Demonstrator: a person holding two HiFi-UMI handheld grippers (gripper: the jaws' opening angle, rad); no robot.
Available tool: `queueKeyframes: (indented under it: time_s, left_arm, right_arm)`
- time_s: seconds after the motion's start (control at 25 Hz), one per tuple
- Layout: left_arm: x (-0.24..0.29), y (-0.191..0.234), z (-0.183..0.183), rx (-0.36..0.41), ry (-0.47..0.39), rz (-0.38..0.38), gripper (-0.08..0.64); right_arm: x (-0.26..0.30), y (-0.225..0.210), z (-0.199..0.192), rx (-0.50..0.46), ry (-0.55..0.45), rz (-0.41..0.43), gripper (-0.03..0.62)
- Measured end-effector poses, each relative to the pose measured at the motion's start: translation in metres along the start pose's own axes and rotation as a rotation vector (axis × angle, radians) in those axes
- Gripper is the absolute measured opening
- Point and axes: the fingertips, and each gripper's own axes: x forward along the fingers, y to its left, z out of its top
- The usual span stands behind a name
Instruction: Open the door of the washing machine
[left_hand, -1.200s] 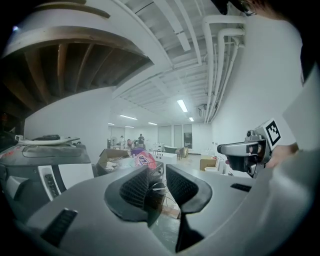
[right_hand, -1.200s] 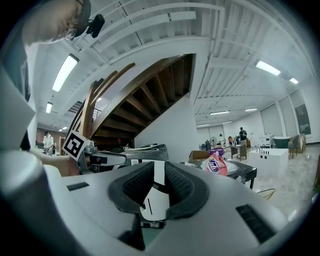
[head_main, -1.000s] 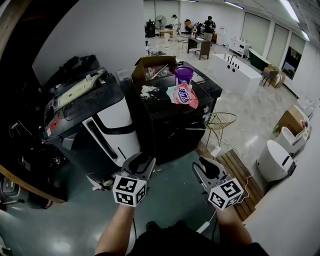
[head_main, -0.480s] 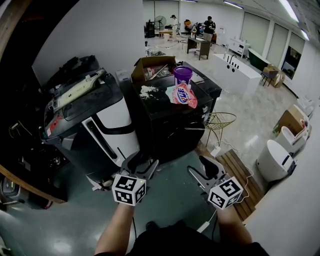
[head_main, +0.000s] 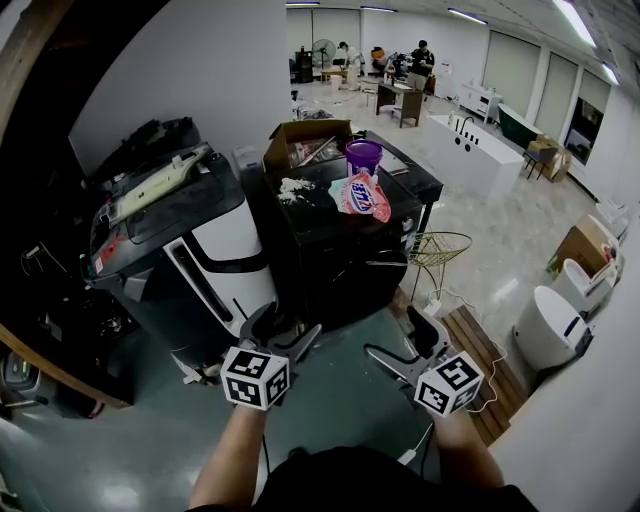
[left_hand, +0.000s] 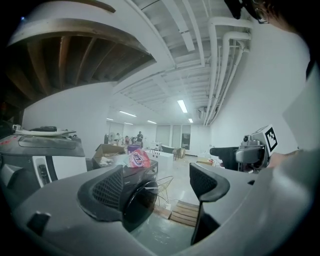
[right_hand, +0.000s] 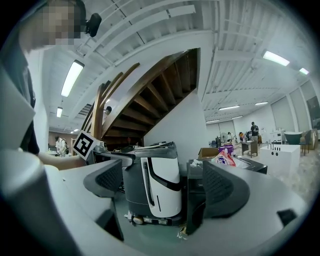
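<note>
the black front-loading washing machine (head_main: 345, 255) stands ahead of us, a little right of centre. its round dark glass door (left_hand: 139, 201) lies shut against the front, well apart from both claws. our left gripper (head_main: 283, 325) has just been opening: its jaws now stand wide with nothing between the pads, and the far-off door shows through the gap. our right gripper (head_main: 398, 337) has likewise just been opening and holds nothing (its gap frames the neighbouring appliance and the machine's near corner).

on the machine's top sit a purple plastic cup (head_main: 364, 155), a pink and white soft bag (head_main: 362, 196) just in front of it, and an open brown cardboard box (head_main: 303, 138) at the back left. just beside the machine's left flank stands a white and dark grey upright appliance (head_main: 215, 255) with clutter on its lid. near the machine's right side are a gold wire-frame stool (head_main: 440, 245) and a slatted wooden pallet (head_main: 472, 350).

the stretch between our claws and the door is glossy grey-green floor (head_main: 350, 390). a wooden staircase (right_hand: 145, 100) rises over the left side. behind the machine we see a long bright hall with ceiling strip lights, white furniture and people (head_main: 420, 50) far at the back.
</note>
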Motion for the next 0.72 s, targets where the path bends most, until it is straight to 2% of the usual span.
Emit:
queueKeyframes:
  time_s: [0.24, 0.72]
  left_arm:
    - [0.015, -0.025, -0.001, 0.012, 0.002, -0.007, 0.446]
    - [0.076, -0.078, -0.013, 0.01, 0.037, -0.057, 0.446]
  right_arm:
    - [-0.014, -0.016, -0.004, 0.019, 0.007, 0.01, 0.531]
    - [-0.061, -0.057, -0.012, 0.037, 0.019, 0.001, 0.532]
